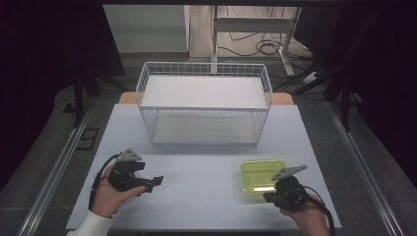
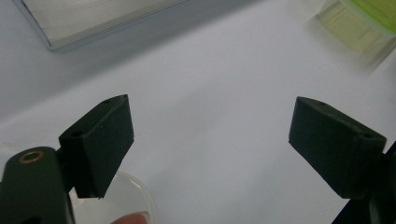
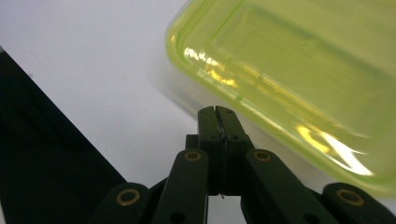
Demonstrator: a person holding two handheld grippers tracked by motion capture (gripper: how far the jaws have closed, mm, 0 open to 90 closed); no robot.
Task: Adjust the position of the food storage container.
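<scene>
A yellow-green lidded plastic container (image 1: 262, 174) lies on the pale table (image 1: 206, 196) at the front right. My right gripper (image 1: 269, 196) sits just at its near edge, with its jaws pressed together and nothing between them. In the right gripper view the shut tips (image 3: 216, 112) almost touch the container's rim (image 3: 289, 79). My left gripper (image 1: 156, 181) is held low over the table at the front left, pointing right. Its jaws stand wide apart (image 2: 210, 144) over bare table, with the container (image 2: 359, 23) far off at the upper right.
A white two-tier wire rack (image 1: 204, 103) stands at the back middle of the table, and its base (image 2: 93, 18) is ahead of my left gripper. A clear round rim (image 2: 135, 196) and a fingertip lie under the left jaw. The table's dark edge (image 3: 42, 154) runs beside my right gripper.
</scene>
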